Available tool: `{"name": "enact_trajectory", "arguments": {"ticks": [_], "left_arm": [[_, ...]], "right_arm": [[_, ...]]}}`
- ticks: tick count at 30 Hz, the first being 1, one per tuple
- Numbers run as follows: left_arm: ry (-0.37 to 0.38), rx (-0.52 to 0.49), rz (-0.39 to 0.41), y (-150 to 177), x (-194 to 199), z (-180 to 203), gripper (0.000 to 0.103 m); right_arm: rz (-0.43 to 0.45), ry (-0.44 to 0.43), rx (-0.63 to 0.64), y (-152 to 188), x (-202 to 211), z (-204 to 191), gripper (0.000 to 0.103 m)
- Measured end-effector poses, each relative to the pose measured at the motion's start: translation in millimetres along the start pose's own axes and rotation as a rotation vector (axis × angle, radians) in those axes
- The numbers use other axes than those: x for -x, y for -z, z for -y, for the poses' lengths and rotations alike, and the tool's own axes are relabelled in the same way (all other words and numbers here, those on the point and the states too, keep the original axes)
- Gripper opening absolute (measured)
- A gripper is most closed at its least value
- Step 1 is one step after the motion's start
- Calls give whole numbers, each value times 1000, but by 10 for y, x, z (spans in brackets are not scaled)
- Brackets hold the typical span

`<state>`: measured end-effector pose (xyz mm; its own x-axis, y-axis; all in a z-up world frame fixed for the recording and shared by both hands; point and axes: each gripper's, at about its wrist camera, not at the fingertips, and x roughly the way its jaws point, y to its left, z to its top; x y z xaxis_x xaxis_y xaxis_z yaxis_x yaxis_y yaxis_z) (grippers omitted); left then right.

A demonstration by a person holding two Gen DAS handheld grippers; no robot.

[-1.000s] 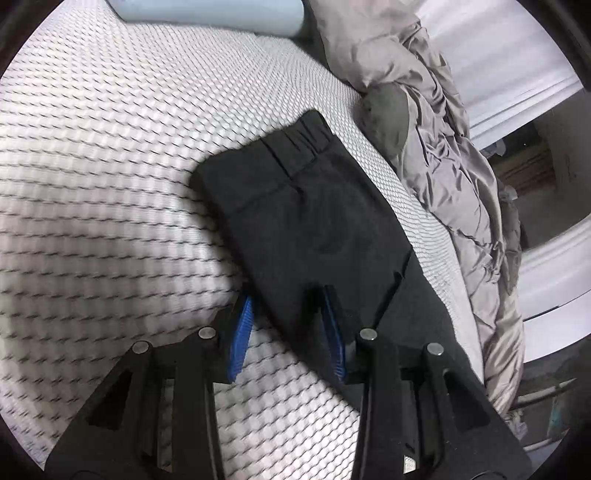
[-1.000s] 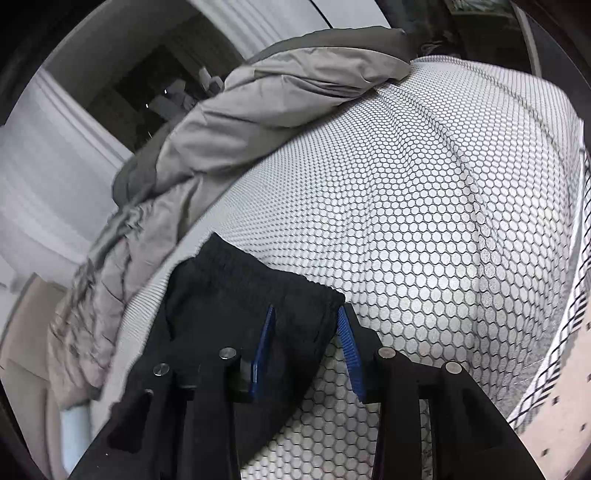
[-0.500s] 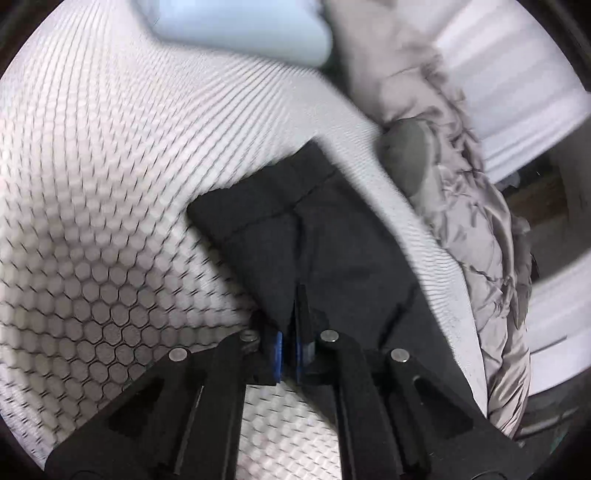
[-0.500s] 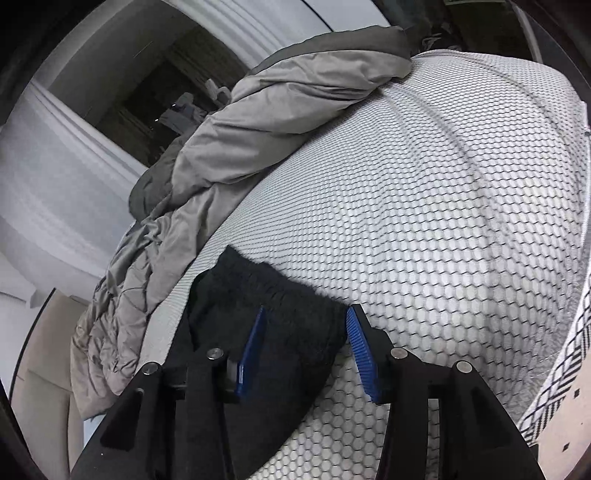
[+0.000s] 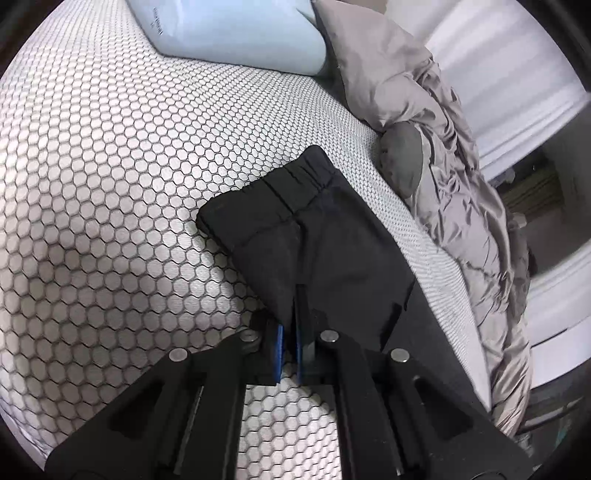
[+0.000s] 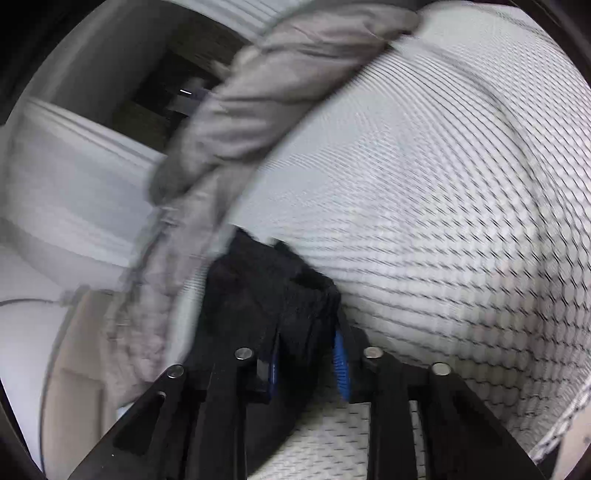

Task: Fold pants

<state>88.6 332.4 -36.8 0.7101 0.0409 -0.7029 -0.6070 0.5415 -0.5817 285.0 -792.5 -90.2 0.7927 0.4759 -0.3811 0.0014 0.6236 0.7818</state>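
Black pants (image 5: 317,236), folded rectangle, honeycomb-patterned mattress (image 5: 110,166)

Matt black cloth pants (image 5: 314,236) lie on a honeycomb-textured mattress (image 5: 110,184); the crumpled grey duvet (image 5: 461,192) has a slight sheen.

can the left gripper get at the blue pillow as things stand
Probably not yet. The left gripper is shut on the black pants, so it would have to let go first. Beyond that, only open mattress lies between it and the pillow.
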Motion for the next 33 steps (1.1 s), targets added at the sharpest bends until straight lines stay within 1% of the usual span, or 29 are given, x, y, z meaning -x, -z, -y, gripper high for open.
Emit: {"name": "enact_trajectory", "arguments": {"ticks": [1, 3, 4, 5, 6, 7, 8, 9, 10, 11, 12, 13, 14, 15, 16, 17, 18, 19, 21, 23, 24, 25, 26, 27, 28, 30, 31, 32, 33], "left_arm": [[-16, -15, -9, 5, -11, -4, 2], [-45, -48, -31, 19, -45, 11, 5], [-85, -77, -33, 25, -48, 71, 9], [-114, -105, -21, 30, -18, 131, 12], [-138, -129, 0, 38, 41, 187, 13], [-166, -156, 29, 45, 120, 255, 14], [-185, -176, 57, 50, 195, 321, 20], [-193, -196, 89, 56, 280, 400, 26], [-183, -215, 120, 72, 370, 498, 41], [-171, -228, 140, 93, 435, 567, 60], [-148, -252, 154, 125, 489, 676, 68], [-130, -274, 155, 153, 510, 758, 82], [-107, -301, 152, 193, 525, 842, 88], [-77, -336, 149, 244, 529, 935, 90], [-45, -364, 140, 289, 520, 1023, 100], [-20, -382, 130, 337, 497, 1116, 102], [14, -408, 108, 399, 451, 1216, 102], [30, -425, 88, 460, 414, 1297, 102], [74, -449, 43, 573, 284, 1427, 102], [86, -467, -17, 696, 137, 1508, 102], [72, -490, -50, 765, 30, 1546, 102], [47, -508, -77, 833, -41, 1533, 102], [15, -527, -113, 891, -138, 1532, 102], [-19, -537, -157, 959, -260, 1535, 102], [-31, -536, -175, 980, -310, 1503, 102], [-39, -542, -177, 1007, -360, 1496, 102], [-45, -554, -176, 1029, -368, 1519, 102], [-49, -567, -177, 1057, -357, 1530, 102], [-57, -582, -176, 1082, -379, 1560, 102]], "right_arm": [[-2, 10, 27, 29, 32, 1, 17], [-46, 119, 71, 84, -12, 41, 17], [-88, 214, 101, 122, -91, 91, 19], [-149, 297, 137, 174, -204, 138, 22], [-170, 309, 148, 190, -238, 153, 22], [-141, 291, 138, 171, -170, 120, 26], [-121, 286, 132, 152, -106, 84, 32], [-88, 288, 130, 132, -23, 54, 46], [-27, 289, 127, 107, 84, 10, 60], [26, 283, 127, 83, 160, -28, 63], [62, 276, 129, 59, 202, -61, 64], [91, 267, 130, 53, 232, -109, 67], [103, 260, 135, 51, 224, -164, 69], [99, 256, 145, 21, 206, -200, 73], [81, 265, 172, -2, 121, -283, 76], [53, 287, 211, -28, 17, -381, 77], [31, 292, 239, -63, -35, -438, 77], [-8, 271, 284, -106, -187, -554, 80], [-55, 245, 316, -181, -397, -640, 84], [-108, 247, 388, -267, -730, -789, 84], [-127, 251, 406, -276, -831, -812, 84], [-170, 263, 425, -311, -1030, -862, 84], [-202, 279, 445, -335, -1206, -930, 84], [-215, 292, 461, -364, -1326, -956, 84], [-225, 313, 490, -367, -1429, -994, 84], [-261, 355, 570, -358, -1648, -1107, 84], [-268, 367, 609, -344, -1656, -1104, 84], [-273, 379, 655, -325, -1719, -1160, 81], [-280, 374, 685, -310, -1761, -1207, 64]]}}
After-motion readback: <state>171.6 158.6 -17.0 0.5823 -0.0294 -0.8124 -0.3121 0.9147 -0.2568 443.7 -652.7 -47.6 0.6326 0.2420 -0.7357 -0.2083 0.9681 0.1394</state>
